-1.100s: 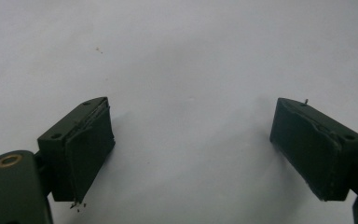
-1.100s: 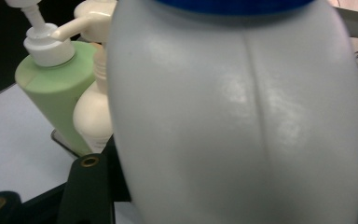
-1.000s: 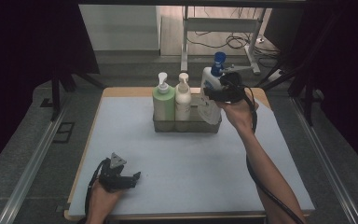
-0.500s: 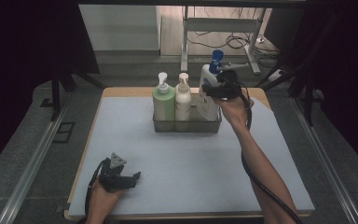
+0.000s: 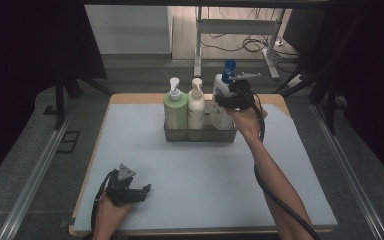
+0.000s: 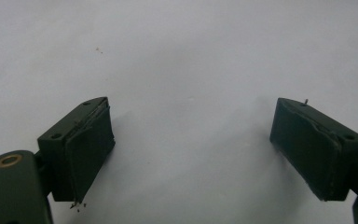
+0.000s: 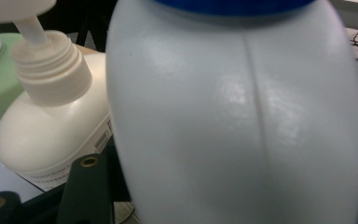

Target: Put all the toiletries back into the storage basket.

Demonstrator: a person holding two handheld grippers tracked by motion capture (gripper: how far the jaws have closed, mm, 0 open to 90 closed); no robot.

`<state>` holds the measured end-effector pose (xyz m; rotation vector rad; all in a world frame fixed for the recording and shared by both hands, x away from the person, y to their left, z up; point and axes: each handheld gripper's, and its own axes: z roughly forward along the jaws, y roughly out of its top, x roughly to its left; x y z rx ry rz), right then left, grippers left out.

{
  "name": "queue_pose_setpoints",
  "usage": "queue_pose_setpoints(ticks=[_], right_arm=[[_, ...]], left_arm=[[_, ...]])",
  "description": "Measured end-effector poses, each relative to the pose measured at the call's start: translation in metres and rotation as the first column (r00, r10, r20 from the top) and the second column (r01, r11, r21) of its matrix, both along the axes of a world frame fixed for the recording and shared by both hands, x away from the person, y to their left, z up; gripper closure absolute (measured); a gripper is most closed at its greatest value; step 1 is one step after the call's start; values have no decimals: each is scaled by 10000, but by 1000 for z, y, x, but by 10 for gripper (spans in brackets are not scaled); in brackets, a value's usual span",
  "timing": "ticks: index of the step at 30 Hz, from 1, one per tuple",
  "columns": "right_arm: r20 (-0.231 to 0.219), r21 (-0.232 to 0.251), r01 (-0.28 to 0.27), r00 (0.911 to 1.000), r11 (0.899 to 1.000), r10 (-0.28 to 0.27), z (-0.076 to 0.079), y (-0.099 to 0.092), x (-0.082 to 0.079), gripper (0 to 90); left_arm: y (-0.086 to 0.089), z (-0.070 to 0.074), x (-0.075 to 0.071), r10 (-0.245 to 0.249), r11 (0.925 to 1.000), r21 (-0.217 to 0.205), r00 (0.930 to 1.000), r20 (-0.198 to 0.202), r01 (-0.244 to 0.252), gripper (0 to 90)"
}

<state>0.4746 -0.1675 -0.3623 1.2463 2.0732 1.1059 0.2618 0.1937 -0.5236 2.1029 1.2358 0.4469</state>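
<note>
At the far side of the tabletop (image 5: 130,150) sat a dark wire basket (image 5: 200,134) with three bottles lined up in it: a green pump bottle (image 5: 175,107), a cream pump bottle (image 5: 196,106) right beside it, and a white bottle with a blue cap (image 5: 221,95) at the right end. From the high view the right gripper (image 5: 234,97) was up against that white bottle, the person's arm stretched across the grey mat toward it. The right gripper view had the white bottle's body huge and close between the black jaws, so it looked pinched on the bottle's sides, with the cream pump bottle just to its left. White bottle seemed upright and down in the basket's right end, though I couldn't see its bottom, so can't say if it was resting on the basket floor.

Left gripper (image 5: 139,191) was parked near the front left edge of the mat, held in the person's hand, well apart from the basket. Its jaws were spread wide with nothing but bare mat between them
</note>
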Motion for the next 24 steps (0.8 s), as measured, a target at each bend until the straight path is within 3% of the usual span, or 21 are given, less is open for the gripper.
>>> queue_pose_setpoints(ticks=[24], right_arm=[[-273,-97,115,9996,9999,-118,-33,0,-1,404]], left_arm=[[0,0,0,-22,10000,23,10000,-8,22,129]])
